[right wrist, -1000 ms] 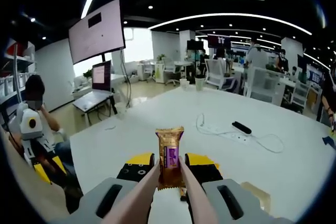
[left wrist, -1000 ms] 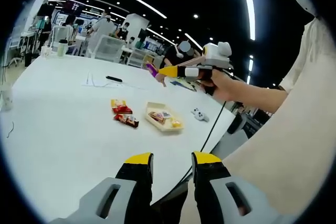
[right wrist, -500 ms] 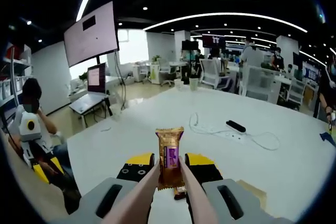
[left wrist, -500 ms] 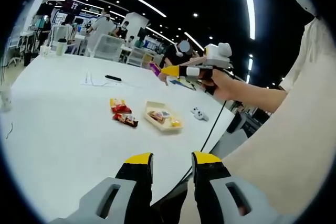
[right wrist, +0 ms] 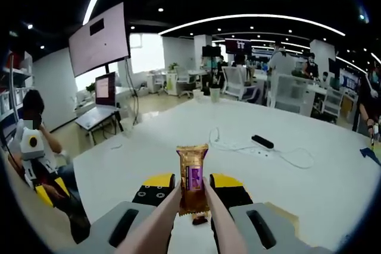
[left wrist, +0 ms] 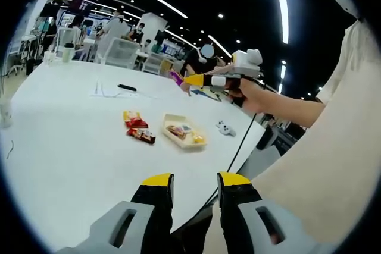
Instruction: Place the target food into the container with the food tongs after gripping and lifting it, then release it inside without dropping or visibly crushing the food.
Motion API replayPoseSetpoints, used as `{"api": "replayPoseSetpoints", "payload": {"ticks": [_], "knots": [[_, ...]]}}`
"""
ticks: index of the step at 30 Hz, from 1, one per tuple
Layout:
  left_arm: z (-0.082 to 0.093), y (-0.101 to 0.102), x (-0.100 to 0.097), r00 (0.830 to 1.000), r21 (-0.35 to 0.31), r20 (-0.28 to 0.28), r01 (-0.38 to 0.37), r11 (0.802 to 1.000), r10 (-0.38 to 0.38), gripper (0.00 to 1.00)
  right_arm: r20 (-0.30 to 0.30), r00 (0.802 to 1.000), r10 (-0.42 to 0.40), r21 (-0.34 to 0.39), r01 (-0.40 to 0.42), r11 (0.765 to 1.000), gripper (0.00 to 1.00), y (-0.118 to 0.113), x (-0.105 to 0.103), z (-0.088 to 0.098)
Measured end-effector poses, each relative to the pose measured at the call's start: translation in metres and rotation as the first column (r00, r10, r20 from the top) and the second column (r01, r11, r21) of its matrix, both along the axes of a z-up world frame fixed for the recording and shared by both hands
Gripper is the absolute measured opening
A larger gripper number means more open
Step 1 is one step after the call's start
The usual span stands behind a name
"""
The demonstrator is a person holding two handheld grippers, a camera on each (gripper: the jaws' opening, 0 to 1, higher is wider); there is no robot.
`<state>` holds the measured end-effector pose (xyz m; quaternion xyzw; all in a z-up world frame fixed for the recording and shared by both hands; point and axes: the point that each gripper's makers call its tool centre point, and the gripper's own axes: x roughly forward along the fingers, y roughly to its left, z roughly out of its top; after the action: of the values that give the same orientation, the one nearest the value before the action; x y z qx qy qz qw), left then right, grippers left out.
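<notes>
My right gripper (right wrist: pixel 192 184) is shut on pale food tongs (right wrist: pixel 218 215), and the tongs pinch a gold-brown snack bar with a purple label (right wrist: pixel 192 175), held upright in the air above the white table (right wrist: pixel 297 188). From the left gripper view, a hand holds that right gripper (left wrist: pixel 191 80) above the table's far side, the bar (left wrist: pixel 175 76) at the tong tips. The container, a shallow cream tray (left wrist: pixel 178 140), lies on the table with a few snacks in it. My left gripper (left wrist: pixel 195 181) stands open over the near table edge, with nothing between its jaws.
Two red-wrapped snacks (left wrist: pixel 136 122) (left wrist: pixel 143 135) lie left of the tray. A small white object (left wrist: pixel 225 128) sits to its right. A black bar (left wrist: pixel 126 87) and a white cable (right wrist: pixel 292 157) lie farther out. People and desks stand beyond the table.
The right gripper view has shifted slightly, so the table things sit a little lower and nearer. The tongs still hold the bar the same way. The left gripper has not moved.
</notes>
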<state>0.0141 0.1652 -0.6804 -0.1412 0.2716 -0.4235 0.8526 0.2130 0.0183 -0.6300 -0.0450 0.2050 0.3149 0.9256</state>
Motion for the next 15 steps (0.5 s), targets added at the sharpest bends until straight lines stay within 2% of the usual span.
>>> {"api": "replayPoseSetpoints", "payload": {"ticks": [15], "knots": [[-0.0013,-0.0018,0.0011,1.0,-0.002,-0.003,0.004,1.0,-0.004,0.29,-0.003,1.0,-0.027,0.005,0.027,1.0,0.22,-0.01,0.0016,-0.0019]]}}
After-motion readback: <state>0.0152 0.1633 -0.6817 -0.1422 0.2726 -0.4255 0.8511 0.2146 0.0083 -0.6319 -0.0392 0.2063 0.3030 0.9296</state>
